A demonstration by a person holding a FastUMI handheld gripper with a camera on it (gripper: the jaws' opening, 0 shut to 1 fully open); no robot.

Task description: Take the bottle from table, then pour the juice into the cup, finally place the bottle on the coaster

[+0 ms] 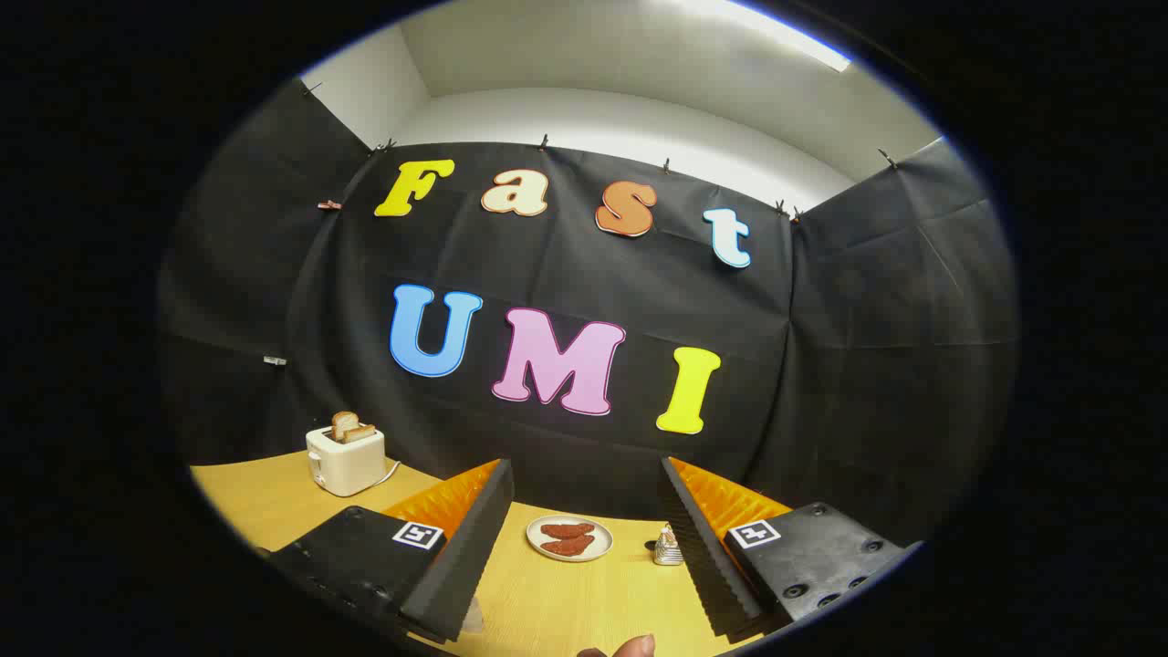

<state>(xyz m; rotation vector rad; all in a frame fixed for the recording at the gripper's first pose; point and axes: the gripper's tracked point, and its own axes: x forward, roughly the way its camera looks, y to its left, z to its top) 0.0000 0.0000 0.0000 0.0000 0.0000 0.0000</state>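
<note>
While jaws gape, gripper [584, 479] overlooks plate [569, 537].

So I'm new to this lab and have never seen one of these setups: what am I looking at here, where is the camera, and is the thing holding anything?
The camera rides on a hand-held gripper that a person carries; there is no robot arm. It looks forward along the gripper's two fingers, the big dark wedges at the bottom. They stand wide apart with nothing between them, so the gripper is open and holds nothing.

Below is a wooden table in a booth with a black cloth wall. On it, beyond the fingers, lies a small plate with two reddish-brown pieces of food. Beside the right finger sits a small silvery object, too small to identify. Off to the left stands a white toaster with toast sticking out. A fingertip of a person shows at the near edge.
</note>
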